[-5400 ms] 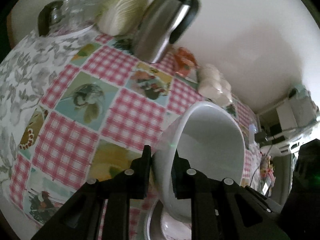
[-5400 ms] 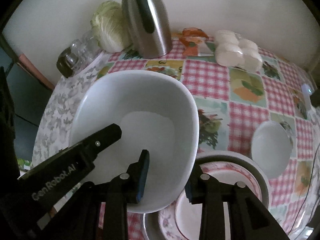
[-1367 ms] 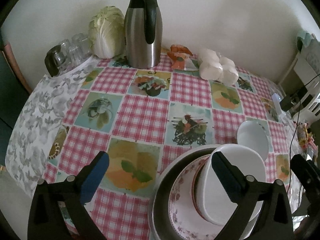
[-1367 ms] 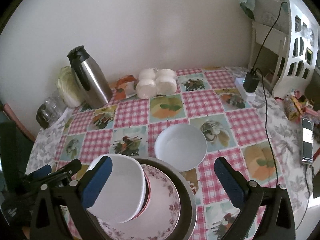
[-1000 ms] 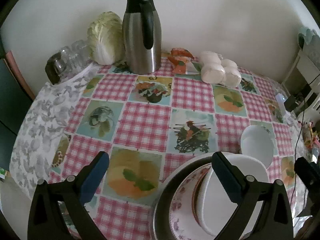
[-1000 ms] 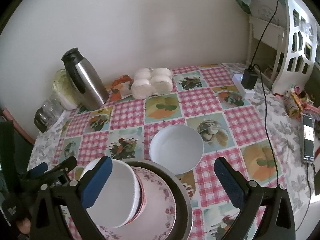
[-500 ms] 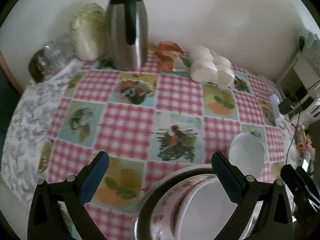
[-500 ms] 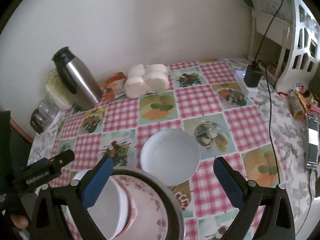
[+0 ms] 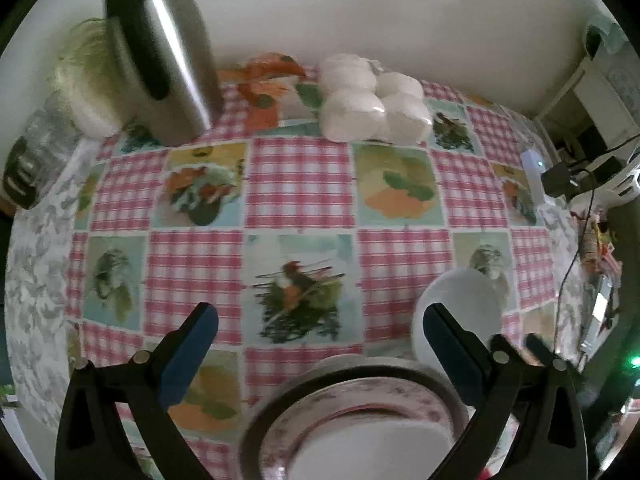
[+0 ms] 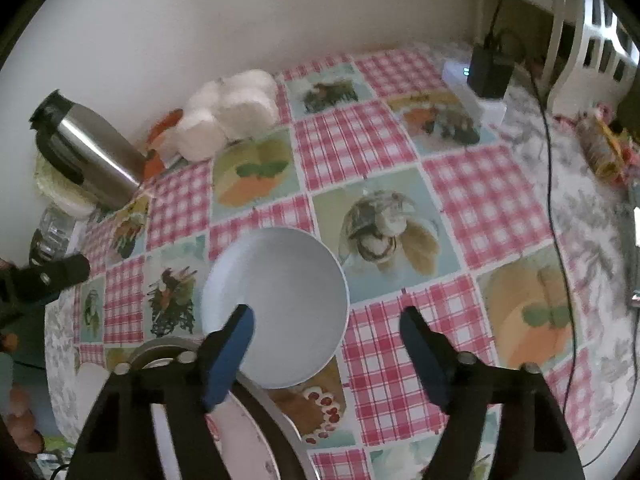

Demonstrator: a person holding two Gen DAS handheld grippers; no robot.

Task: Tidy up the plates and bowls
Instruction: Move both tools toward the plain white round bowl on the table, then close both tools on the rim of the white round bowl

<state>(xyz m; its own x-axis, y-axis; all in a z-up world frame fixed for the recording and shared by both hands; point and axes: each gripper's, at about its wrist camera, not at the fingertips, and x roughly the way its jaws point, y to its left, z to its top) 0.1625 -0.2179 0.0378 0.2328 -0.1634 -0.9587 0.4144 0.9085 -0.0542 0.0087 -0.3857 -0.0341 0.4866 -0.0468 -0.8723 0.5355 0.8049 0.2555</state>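
left wrist view: the left claw (image 9: 320,332) is spread wide and has nothing in it. it hangs over a table (image 9: 304,184) with a pink checked cloth. under the claw, at the near edge, is a plate (image 9: 360,412) with pink flowers, sitting on a bigger grey plate (image 9: 256,420). something white (image 9: 368,452) sits on the flower plate, too blurry to name. a small white bowl (image 9: 468,300) sits on the cloth just beside the plates, behind the right finger (image 9: 452,344). far back by the wall are a steel jug (image 9: 168,64), a cabbage (image 9: 80,80), some white rolls (image 9: 372,100) and a glass jar (image 9: 32,160).

right wrist view: the right claw (image 10: 326,340) is closing, but its pads do not touch anything yet. the bowl (image 10: 280,304) sits on the cloth and its right rim lies between the fingers. the left finger (image 10: 232,344) is over the inside of the bowl and the right finger (image 10: 420,348) is outside it, over the cloth. the plates (image 10: 256,412) are at the near left, just beside the bowl. the left claw's tip (image 10: 60,272) shows at the far left. a black plug (image 10: 490,68) with a cord sits at the far right of the table (image 10: 480,200).
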